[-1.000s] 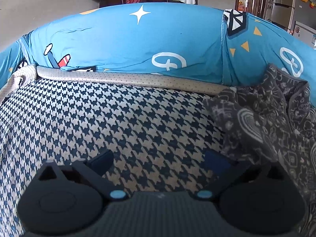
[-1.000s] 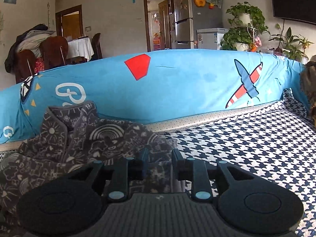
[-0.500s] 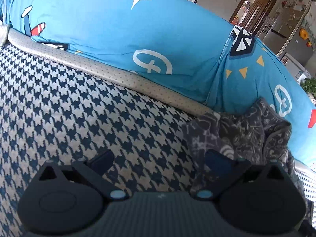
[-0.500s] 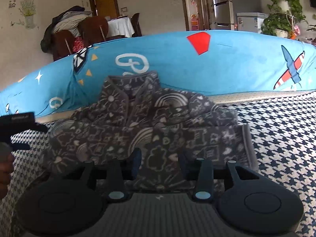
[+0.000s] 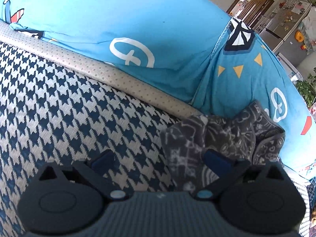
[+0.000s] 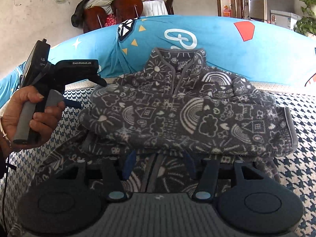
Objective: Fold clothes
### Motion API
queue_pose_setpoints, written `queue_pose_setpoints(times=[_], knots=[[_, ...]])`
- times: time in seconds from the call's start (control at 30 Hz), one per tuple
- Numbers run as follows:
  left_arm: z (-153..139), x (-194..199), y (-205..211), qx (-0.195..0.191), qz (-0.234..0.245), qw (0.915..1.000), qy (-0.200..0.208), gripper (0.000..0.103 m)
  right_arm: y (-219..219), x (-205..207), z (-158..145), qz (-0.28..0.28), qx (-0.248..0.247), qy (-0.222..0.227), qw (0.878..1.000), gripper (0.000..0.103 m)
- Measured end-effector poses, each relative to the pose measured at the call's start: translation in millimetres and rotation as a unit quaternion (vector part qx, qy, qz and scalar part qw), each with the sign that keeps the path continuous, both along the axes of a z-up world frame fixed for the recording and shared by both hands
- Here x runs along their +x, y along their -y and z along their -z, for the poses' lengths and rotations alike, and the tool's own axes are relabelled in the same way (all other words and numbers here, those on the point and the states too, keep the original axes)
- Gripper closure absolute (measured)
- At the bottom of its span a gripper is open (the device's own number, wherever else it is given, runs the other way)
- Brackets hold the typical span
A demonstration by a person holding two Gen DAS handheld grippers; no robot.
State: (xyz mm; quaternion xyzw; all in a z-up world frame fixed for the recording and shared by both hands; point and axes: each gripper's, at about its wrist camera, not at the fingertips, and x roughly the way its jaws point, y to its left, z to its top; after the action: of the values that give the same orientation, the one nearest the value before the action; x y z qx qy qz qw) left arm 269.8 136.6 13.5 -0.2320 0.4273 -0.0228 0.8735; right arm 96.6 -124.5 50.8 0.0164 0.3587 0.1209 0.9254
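Loosely bunched grey doodle-print fleece (image 6: 187, 118).

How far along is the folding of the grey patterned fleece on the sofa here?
Partly done: the grey fleece lies on the houndstooth sofa seat, collar up, one sleeve folded across its front. In hand: the right tool sits at its lower edge, jaws apart with fabric between them. The left tool is open at its side. The lower part looks unfolded.
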Motion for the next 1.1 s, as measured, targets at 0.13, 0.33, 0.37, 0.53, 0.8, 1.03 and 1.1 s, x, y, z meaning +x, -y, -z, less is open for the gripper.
queue_pose_setpoints(times=[0.13,0.33,0.37,0.53,0.8,1.03,1.1], knots=[[-1,5,6,0.005,0.012,0.9999,0.004,0.024,0,1,3,-0.004,0.0,-0.01,1.0,0.049],[-3,11,15,-0.005,0.035,0.9993,0.006,0.062,-3,2,6,-0.01,0.001,-0.015,1.0,0.049],[-3,11,17,-0.004,0.038,0.9992,0.01,0.065,-4,2,6,-0.01,0.001,-0.015,1.0,0.049],[-15,13,28,0.038,0.036,0.9977,0.044,0.084,-4,4,8,-0.011,0.005,-0.02,1.0,0.049],[-41,22,56,0.114,0.064,0.985,0.113,0.084,-7,8,15,-0.017,0.005,-0.03,0.999,0.049],[-31,29,55,0.094,0.094,0.9874,0.087,0.076,-12,9,8,-0.054,0.034,-0.007,0.998,0.049],[-29,28,51,0.098,0.092,0.9875,0.083,0.073,-16,7,5,-0.072,0.05,0.004,0.996,0.049]])
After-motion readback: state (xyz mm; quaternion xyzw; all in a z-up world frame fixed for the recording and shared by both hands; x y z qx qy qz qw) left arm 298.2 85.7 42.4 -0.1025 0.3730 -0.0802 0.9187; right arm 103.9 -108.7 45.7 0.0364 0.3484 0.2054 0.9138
